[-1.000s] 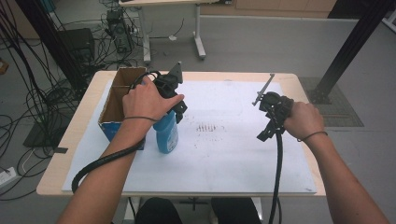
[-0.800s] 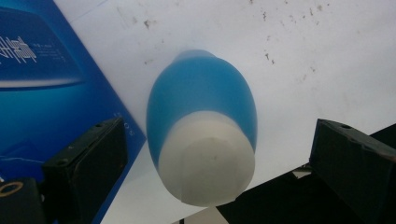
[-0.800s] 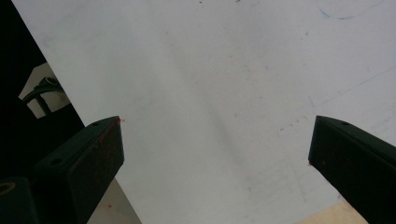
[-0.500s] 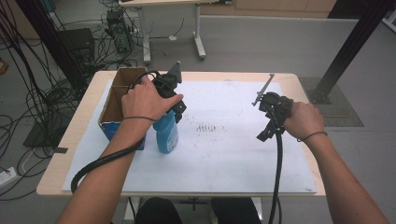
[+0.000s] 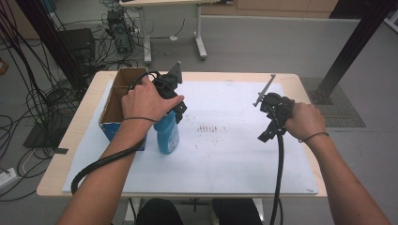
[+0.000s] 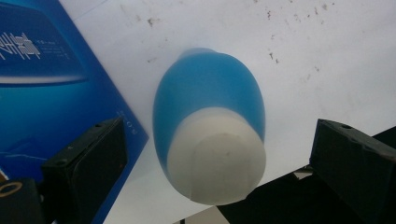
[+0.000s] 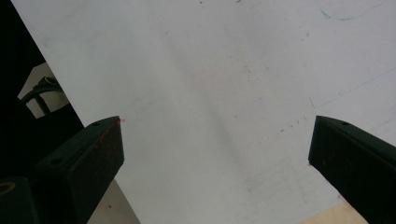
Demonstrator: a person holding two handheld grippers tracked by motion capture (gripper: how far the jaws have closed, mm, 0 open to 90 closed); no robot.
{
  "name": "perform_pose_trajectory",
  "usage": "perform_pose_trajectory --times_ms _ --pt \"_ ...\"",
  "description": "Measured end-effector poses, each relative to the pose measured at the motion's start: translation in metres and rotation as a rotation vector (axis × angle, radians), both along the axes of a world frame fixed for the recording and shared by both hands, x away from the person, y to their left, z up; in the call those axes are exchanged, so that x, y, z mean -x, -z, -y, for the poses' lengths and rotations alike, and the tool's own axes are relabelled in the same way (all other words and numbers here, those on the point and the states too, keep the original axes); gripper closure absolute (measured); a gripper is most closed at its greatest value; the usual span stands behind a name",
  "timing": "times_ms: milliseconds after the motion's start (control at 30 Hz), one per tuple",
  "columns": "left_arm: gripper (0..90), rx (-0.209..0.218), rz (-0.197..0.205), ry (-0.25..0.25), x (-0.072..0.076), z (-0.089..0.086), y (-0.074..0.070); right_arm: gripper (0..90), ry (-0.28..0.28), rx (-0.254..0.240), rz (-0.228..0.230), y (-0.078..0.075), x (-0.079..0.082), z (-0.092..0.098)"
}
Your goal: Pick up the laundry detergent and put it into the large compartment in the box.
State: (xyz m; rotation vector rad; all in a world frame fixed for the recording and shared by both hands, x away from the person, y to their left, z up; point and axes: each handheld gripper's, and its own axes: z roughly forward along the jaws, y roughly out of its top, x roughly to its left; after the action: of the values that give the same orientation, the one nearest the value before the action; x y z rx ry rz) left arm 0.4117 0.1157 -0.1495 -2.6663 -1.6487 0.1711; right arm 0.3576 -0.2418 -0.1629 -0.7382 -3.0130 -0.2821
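Your left gripper [image 5: 174,101] hangs right over the blue bottle [image 5: 167,133], pointing down at its white cap [image 6: 215,161]. In the left gripper view the 2 black jaws stand wide apart, 1 on each side of the cap, with clear gaps both ways — nothing is gripped. The bottle stands upright on the white mat [image 5: 225,154], just beside the blue side of the open cardboard box [image 5: 119,101] at the table's left; from the high view I cannot tell whether bottle and box touch. In the left gripper view the box's blue printed face [image 6: 42,88] sits to the left of the bottle.

Your left hand [image 5: 145,101] wraps the gripper's body, its cable [image 5: 101,164] trailing back along your forearm.

Over on the other side, your right gripper [image 5: 274,112] is well apart from the bottle, held above the mat's right half. Its 2 jaws are spread wide too — bare, scuffed mat between them, nothing held. Your right hand [image 5: 305,121] grips it from behind. A patch of small dark marks [image 5: 209,127] lies on the mat between the 2 grippers.
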Motion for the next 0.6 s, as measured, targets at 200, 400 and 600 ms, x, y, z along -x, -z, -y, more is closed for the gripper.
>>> perform_pose_trajectory --times_ms 200,400,600 --pt "4.9 -0.003 -0.003 0.000 -0.001 -0.001 0.002 3.3 -0.003 -0.001 0.000 0.001 0.000 0.000" --pt "5.0 -0.006 -0.006 -0.005 0.000 0.000 0.009 3.3 -0.007 0.000 0.001 0.002 0.000 -0.001" --pt "6.0 -0.011 -0.004 -0.006 0.000 0.003 0.013 3.4 -0.004 0.003 -0.002 0.004 0.000 0.000"
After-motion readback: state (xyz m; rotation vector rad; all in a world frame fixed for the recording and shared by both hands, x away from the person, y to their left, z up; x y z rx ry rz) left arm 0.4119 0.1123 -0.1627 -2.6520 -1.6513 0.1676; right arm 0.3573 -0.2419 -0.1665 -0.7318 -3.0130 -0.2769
